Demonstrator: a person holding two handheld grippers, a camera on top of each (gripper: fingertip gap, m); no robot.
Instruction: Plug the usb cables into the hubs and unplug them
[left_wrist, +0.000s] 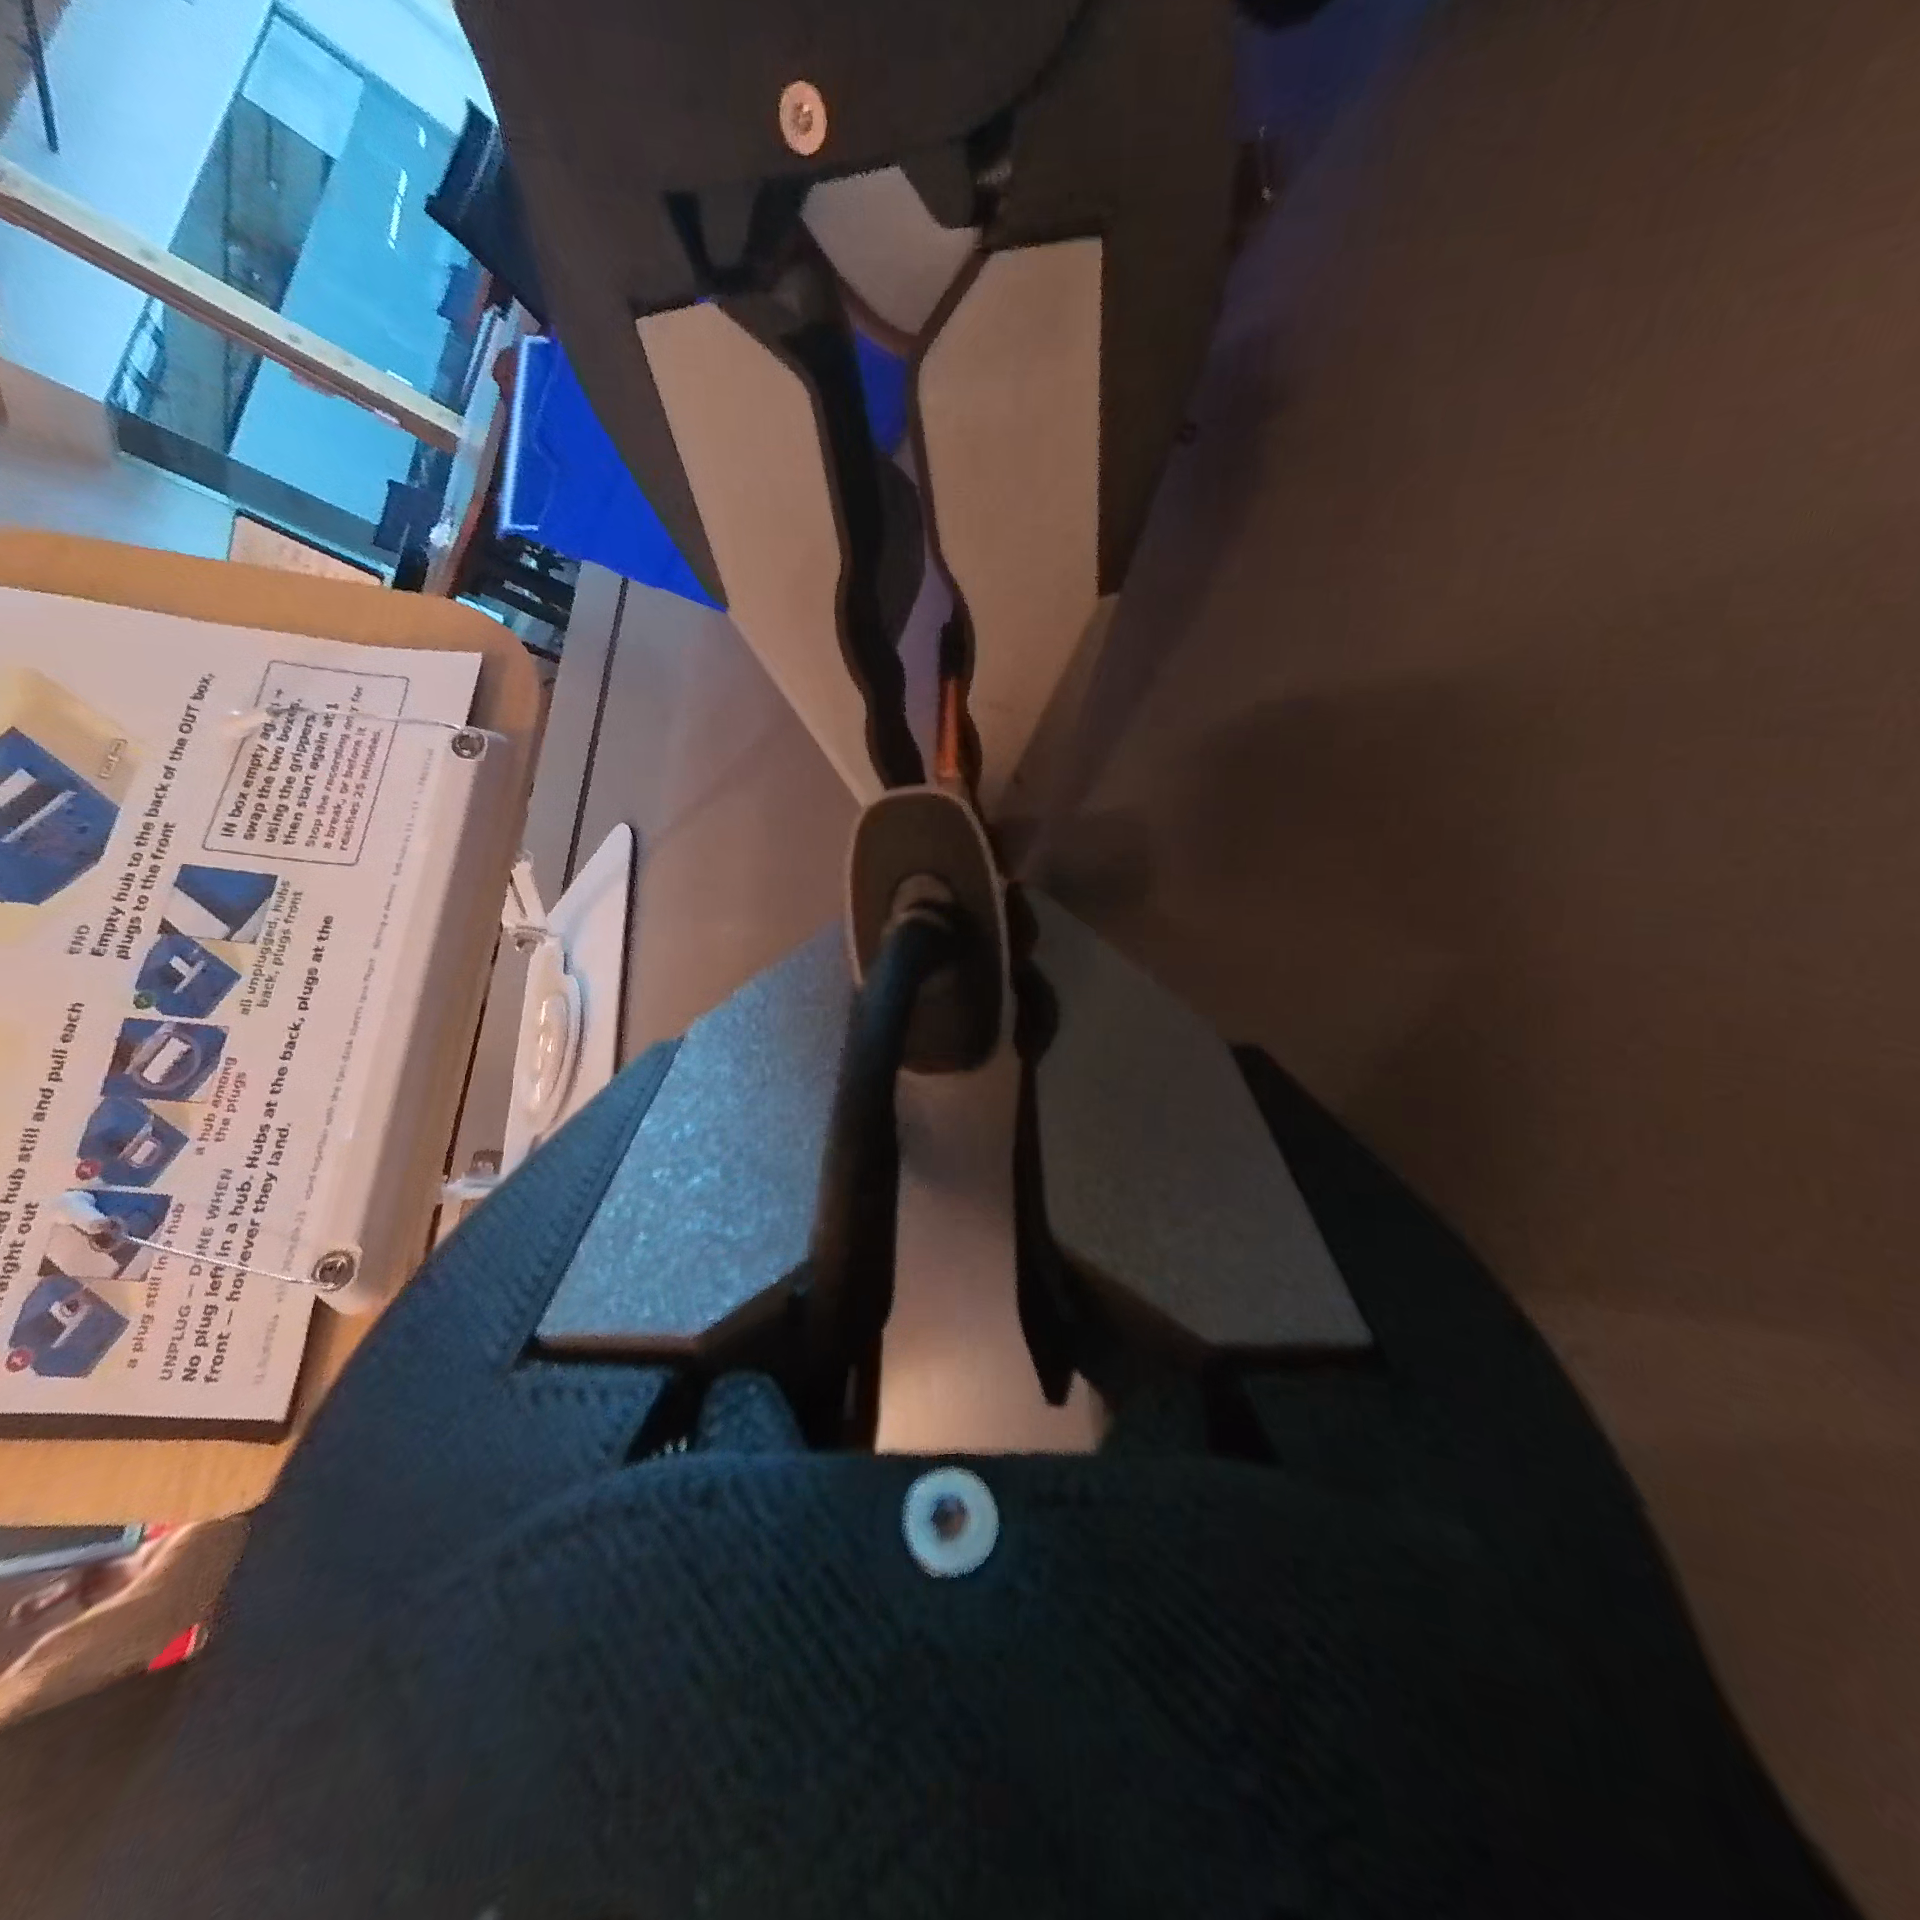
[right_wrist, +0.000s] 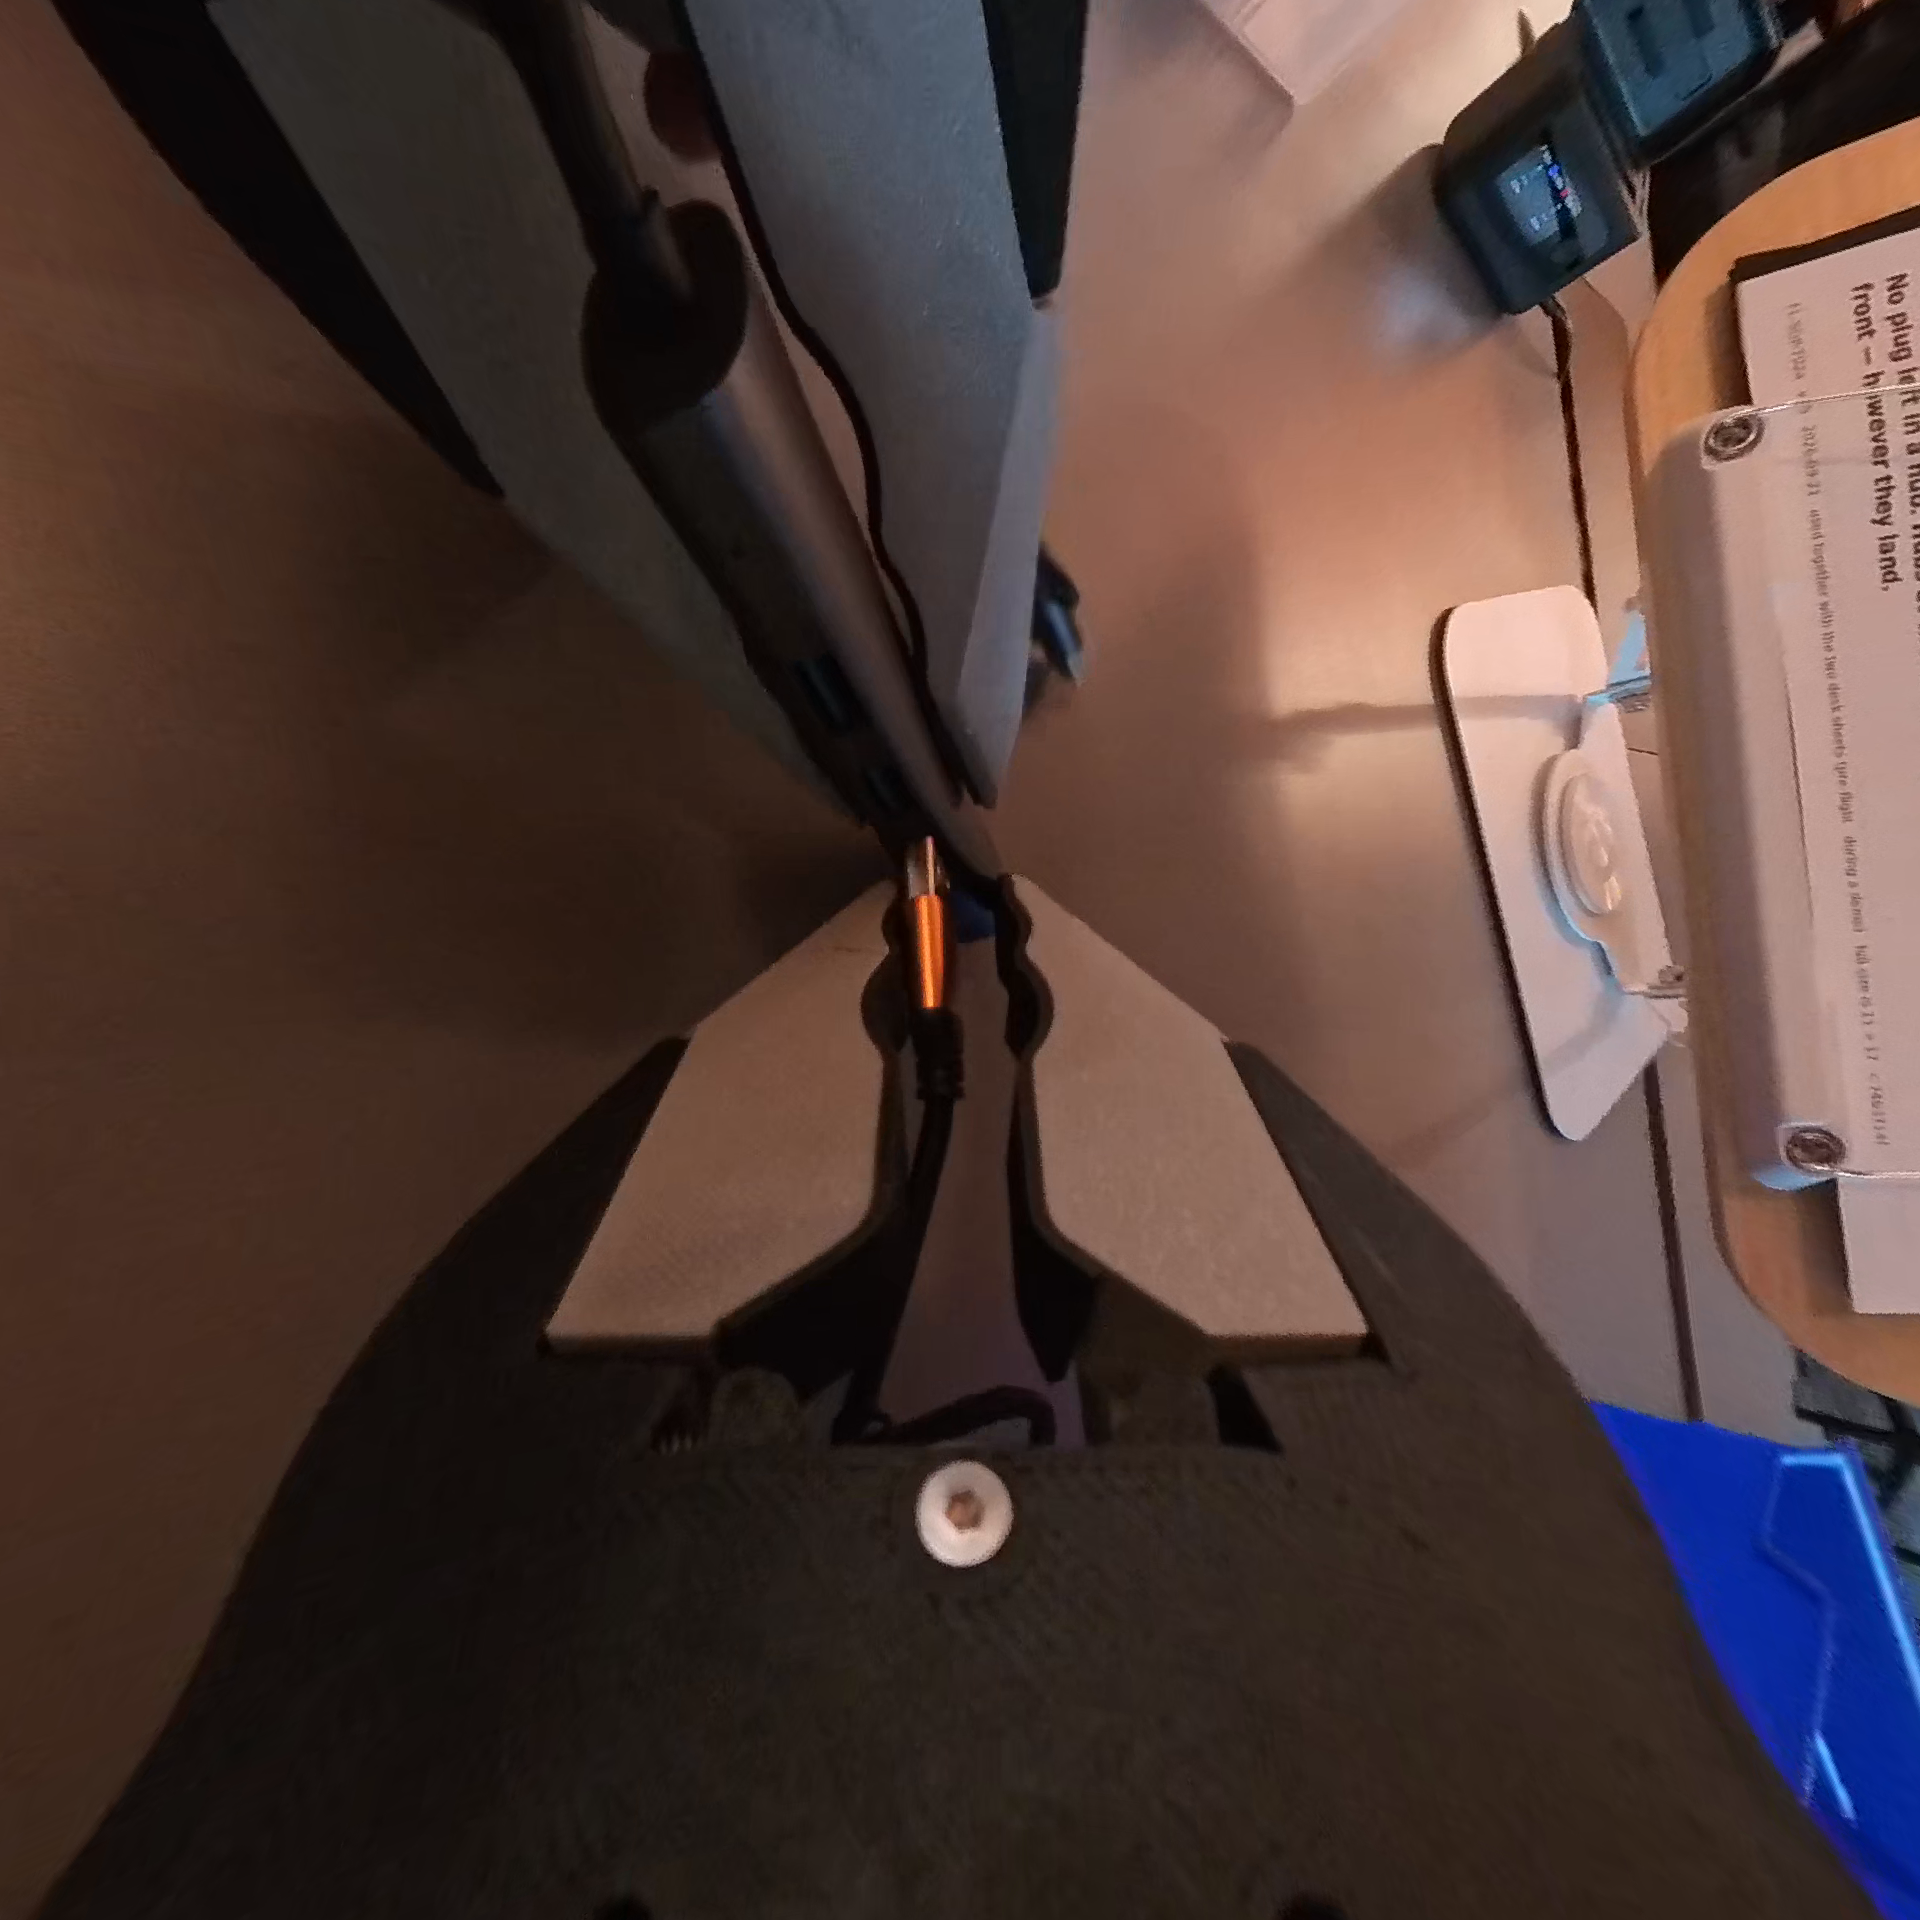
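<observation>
Two tools are meeting tip to tip above the brown surface (right_wrist: 1195, 520). Left tool (left_wrist: 940, 935) is clamping the grey hub (left_wrist: 925, 904) (end-on, black lead trailing back); right tool (right_wrist: 961, 940) is pinching the orange plug (right_wrist: 927, 951), its metal tip sitting at the hub's ports.

Lab desk (instruction sheet (left_wrist: 208, 997) clamped)

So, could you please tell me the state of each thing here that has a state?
left gripper: shut on the hub
hub: grey, held by its cable end, its ports turned toward the plug
right gripper: shut on the plug
plug: orange, metal tip at a hub port, whether it is inserted is unclear
</observation>
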